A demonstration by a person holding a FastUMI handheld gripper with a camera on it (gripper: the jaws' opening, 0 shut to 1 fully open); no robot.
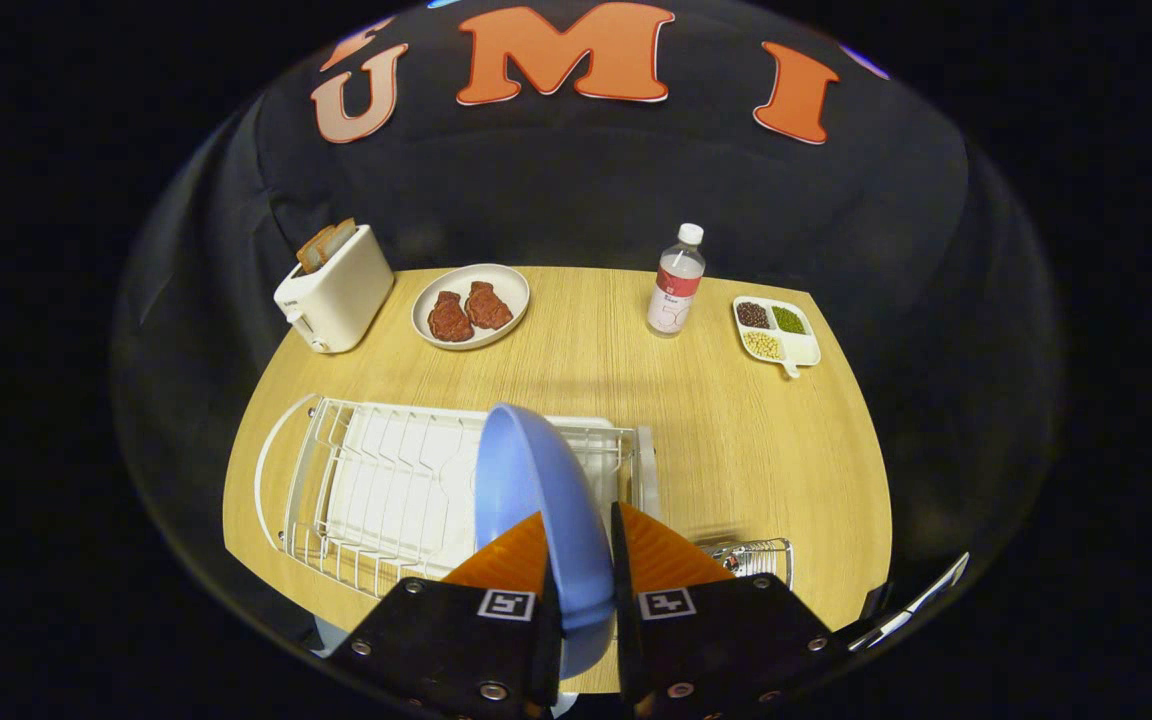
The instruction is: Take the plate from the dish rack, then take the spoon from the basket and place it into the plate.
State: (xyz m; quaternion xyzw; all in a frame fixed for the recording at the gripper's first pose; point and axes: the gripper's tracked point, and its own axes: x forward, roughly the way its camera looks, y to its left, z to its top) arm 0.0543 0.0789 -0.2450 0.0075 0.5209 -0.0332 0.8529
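Hand-held gripper clamped on a blue plate, orange fingers pressing either face, plate held on edge above the white wire dish rack on a wooden table. Small wire basket just right of the fingers; spoon too hidden to tell. Beyond: white toaster with bread, dish of meat, water bottle with red-and-white label, print too small to read, divided tray of beans.

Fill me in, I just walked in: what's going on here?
A person's handheld gripper has its orange fingers shut on a blue plate, held on edge over the white dish rack on a wooden table. The wire basket sits just beside the fingers; the spoon step isn't done yet.
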